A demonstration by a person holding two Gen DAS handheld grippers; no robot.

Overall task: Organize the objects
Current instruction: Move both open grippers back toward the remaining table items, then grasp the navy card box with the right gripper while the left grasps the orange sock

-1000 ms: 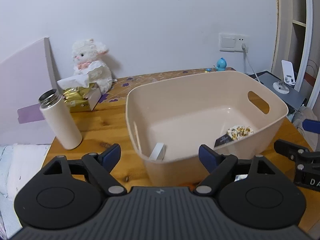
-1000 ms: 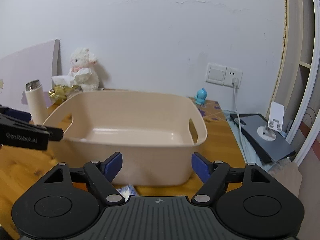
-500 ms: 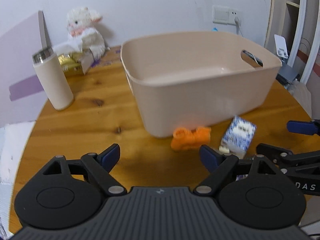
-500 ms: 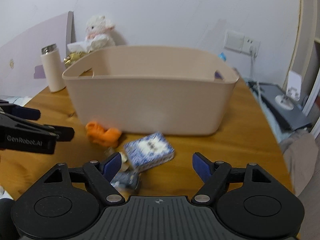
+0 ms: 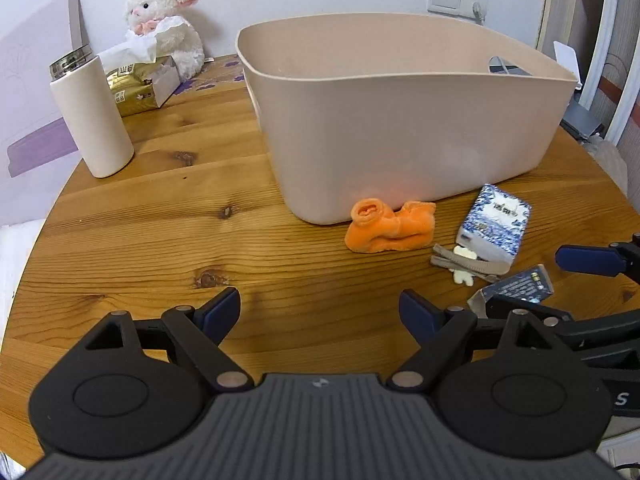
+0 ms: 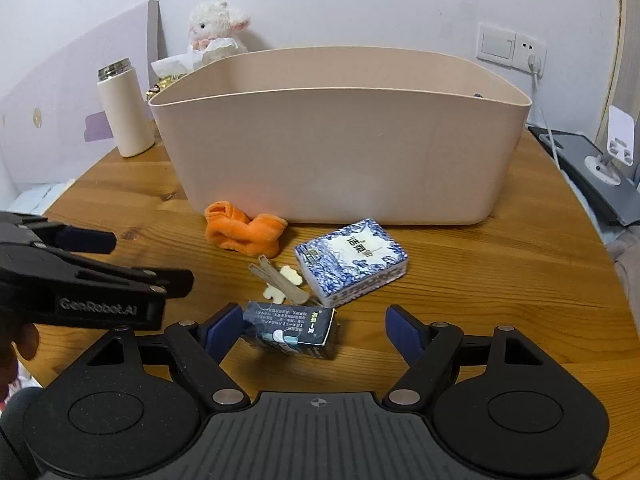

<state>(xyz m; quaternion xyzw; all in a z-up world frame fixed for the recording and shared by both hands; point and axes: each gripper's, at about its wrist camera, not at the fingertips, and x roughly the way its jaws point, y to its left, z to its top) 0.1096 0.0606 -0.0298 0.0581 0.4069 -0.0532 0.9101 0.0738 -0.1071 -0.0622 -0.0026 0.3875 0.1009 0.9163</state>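
Sock (image 6: 243, 233) and tissue pack (image 6: 352, 261) before the bin (image 6: 340, 160), bottle (image 6: 125, 109) to its left.

The round knotty pine wood table (image 5: 168, 216) stands against a plain white painted wall (image 6: 340, 4). A white double wall plate with switch and socket (image 6: 510, 46) is mounted on the wall at right; a white plug and cable hang from the socket. A pale lilac flat panel (image 6: 76, 92) leans at left. A white-framed shelf unit (image 5: 600, 40) stands at far right. Lighting is even and diffuse.
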